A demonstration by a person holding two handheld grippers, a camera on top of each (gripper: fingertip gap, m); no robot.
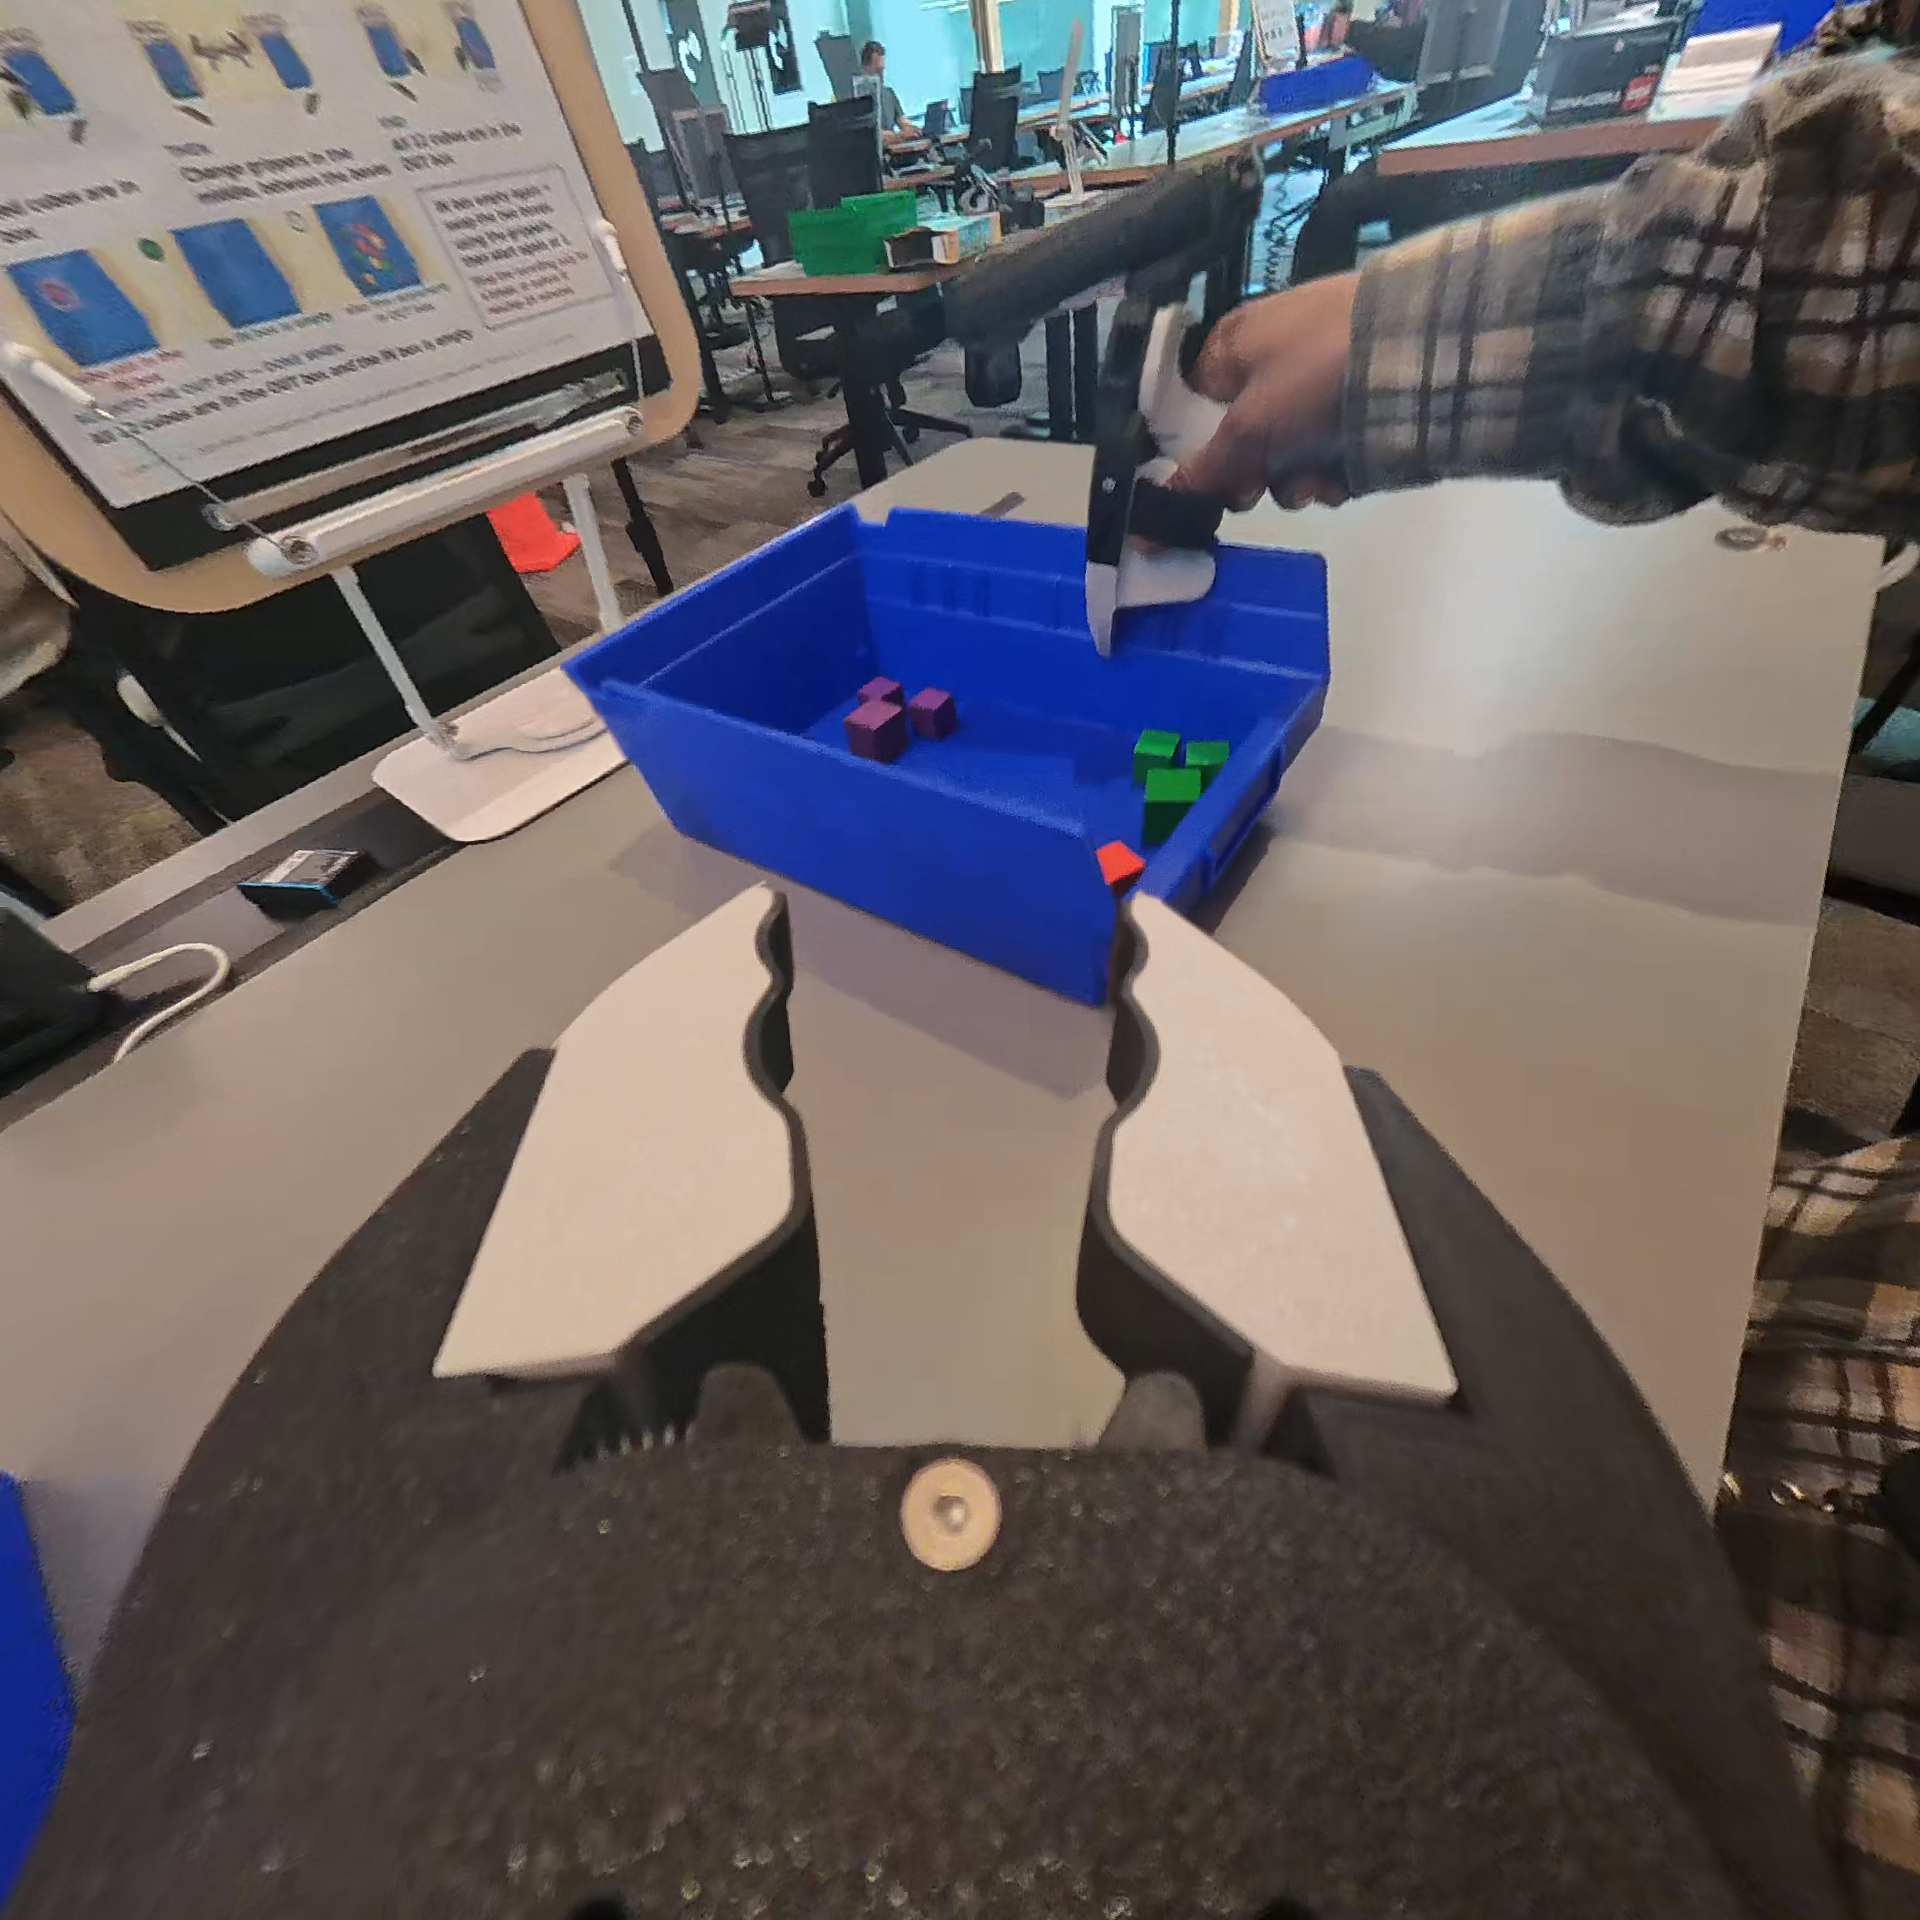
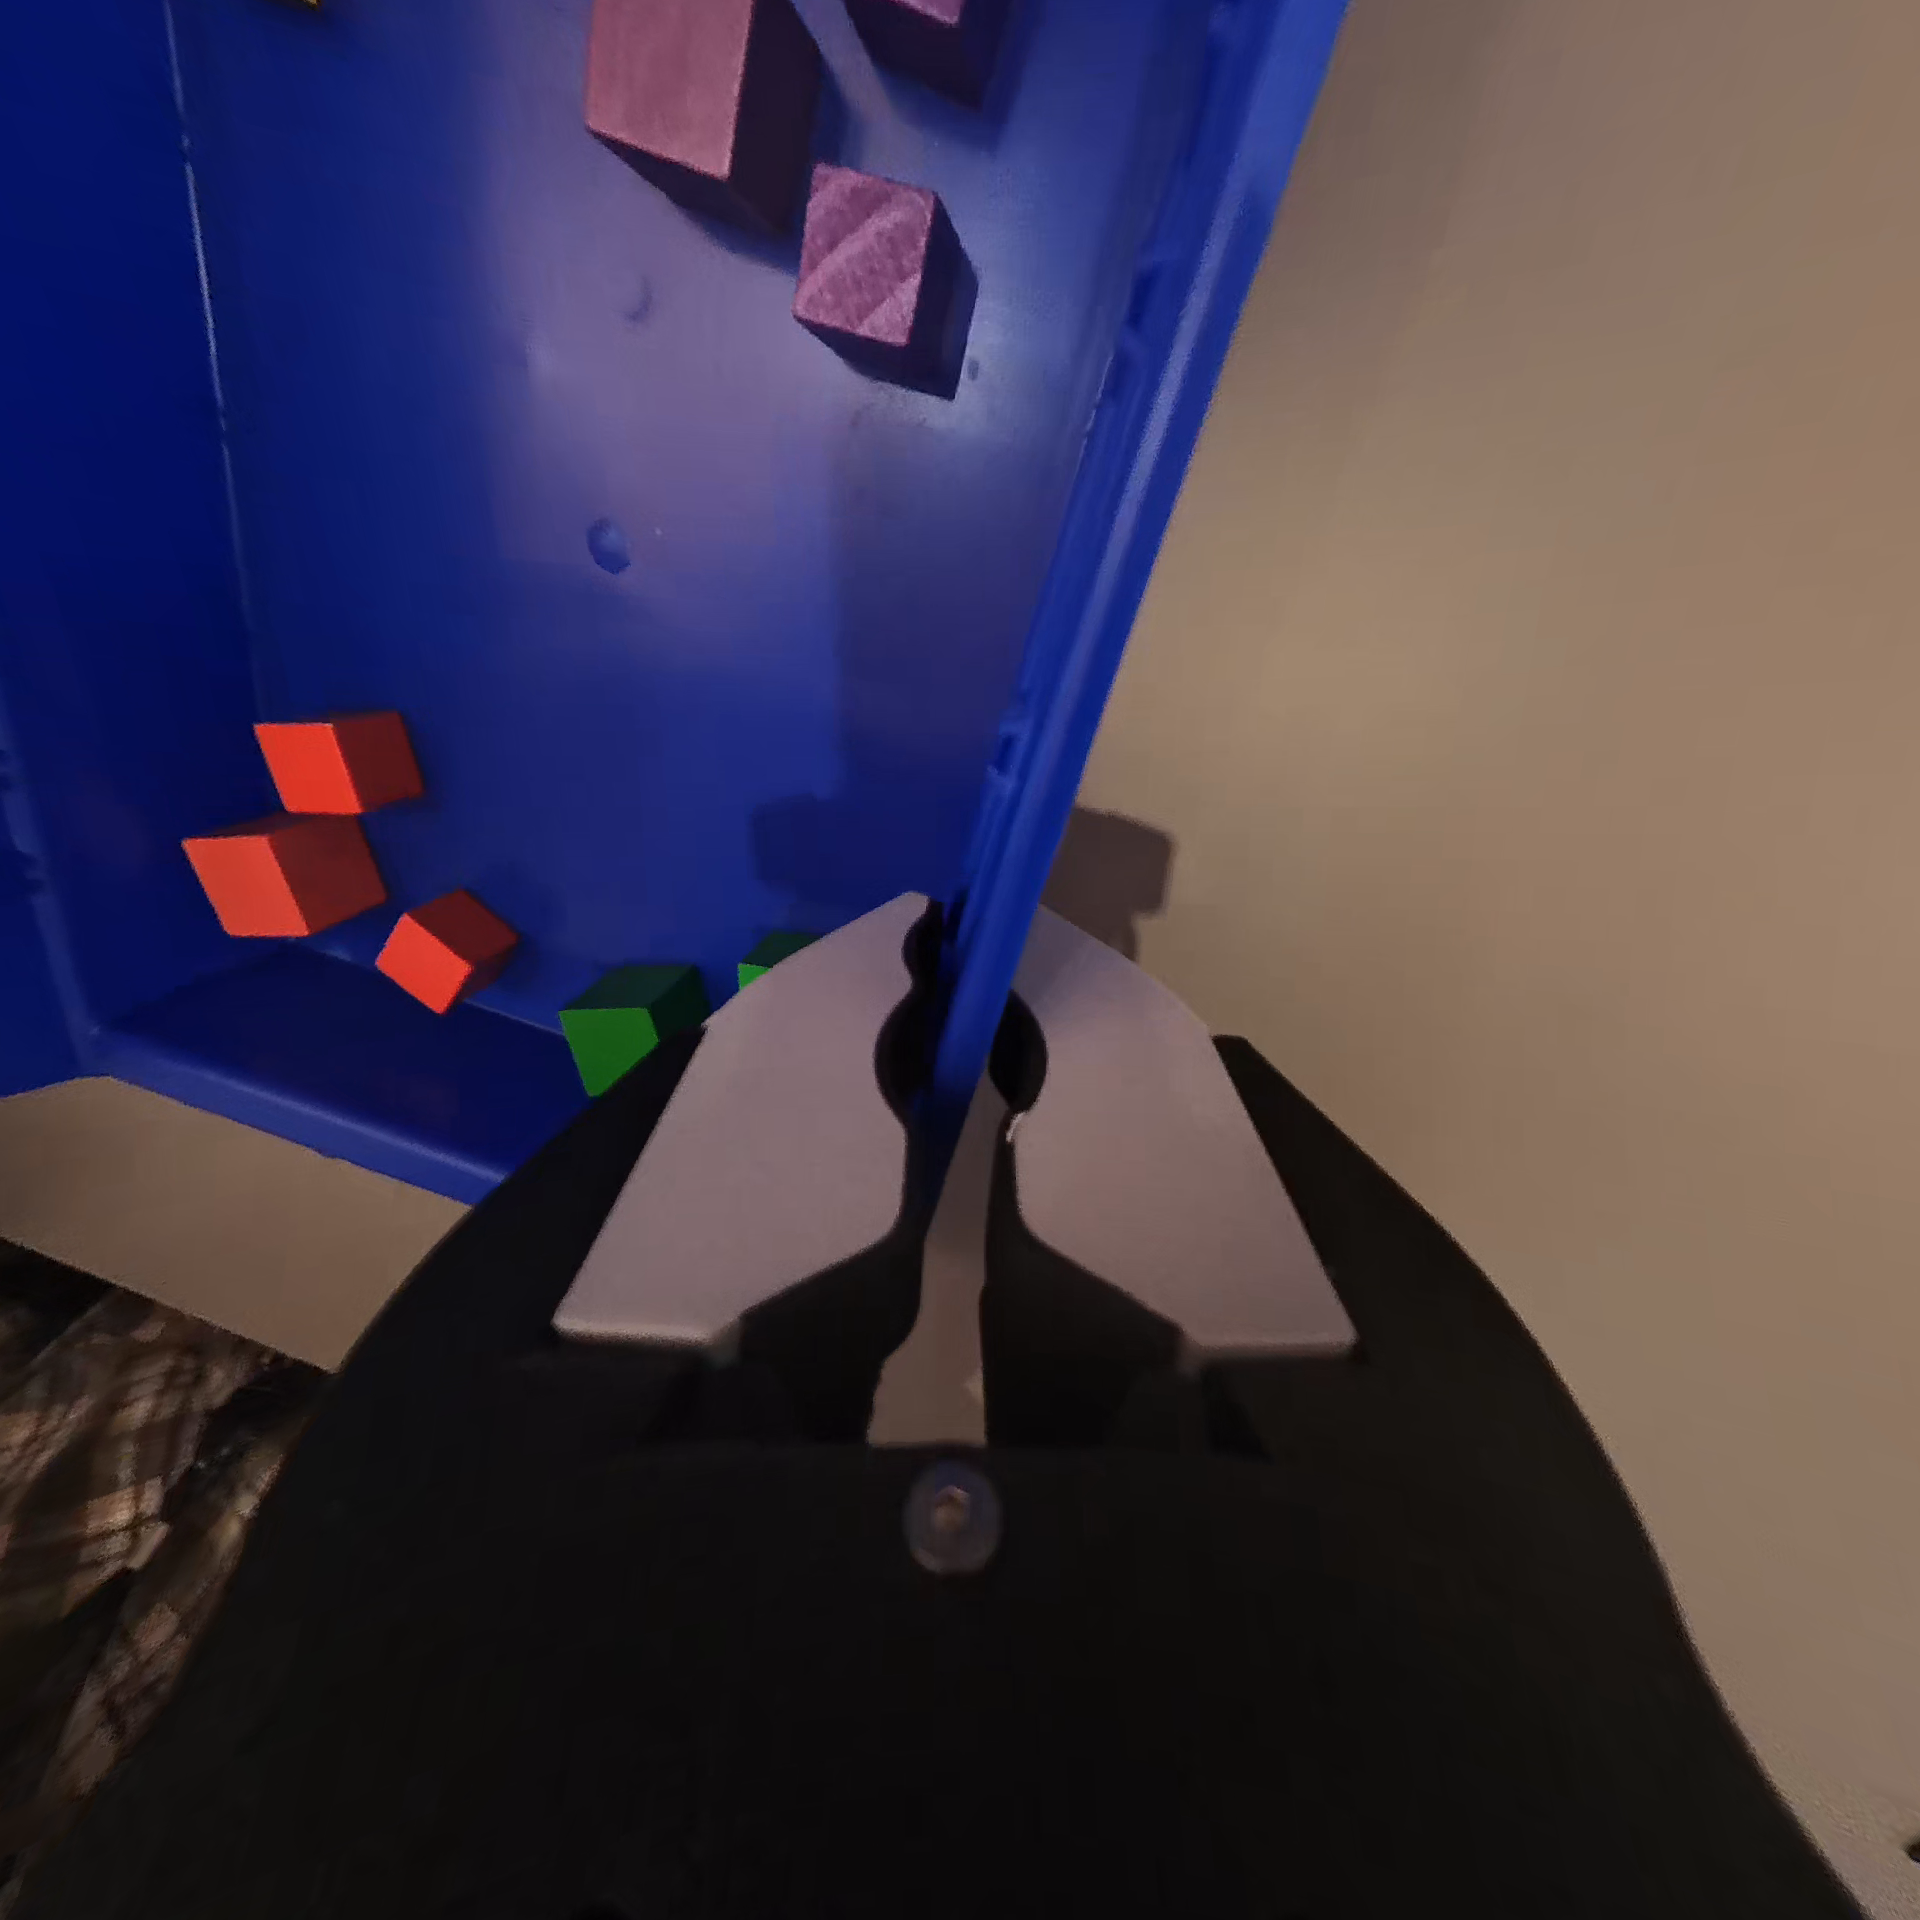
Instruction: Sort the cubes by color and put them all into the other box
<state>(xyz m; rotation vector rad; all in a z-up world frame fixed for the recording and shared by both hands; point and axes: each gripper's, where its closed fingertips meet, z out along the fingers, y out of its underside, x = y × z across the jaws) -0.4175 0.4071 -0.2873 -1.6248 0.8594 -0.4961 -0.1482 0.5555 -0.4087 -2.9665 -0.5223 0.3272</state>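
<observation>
Blue box [image 1: 883, 862] on tabletop [image 1: 1507, 790], holding purple [image 1: 878, 727], green [image 1: 1172, 798] and red cubes [image 2: 281, 873] grouped by colour. Right tool [image 2: 951, 997] clamped on box wall; left tool [image 1: 951, 956] apart, empty. Sorting apparently done; probably repositioning box next, keeping it level.

signs: you have one printed instruction poster [image 1: 291, 239] on a stand, back left, bearing text and pictures | small black device [image 1: 307, 878] on table [image 1: 1507, 831]: label too blurred to read
</observation>
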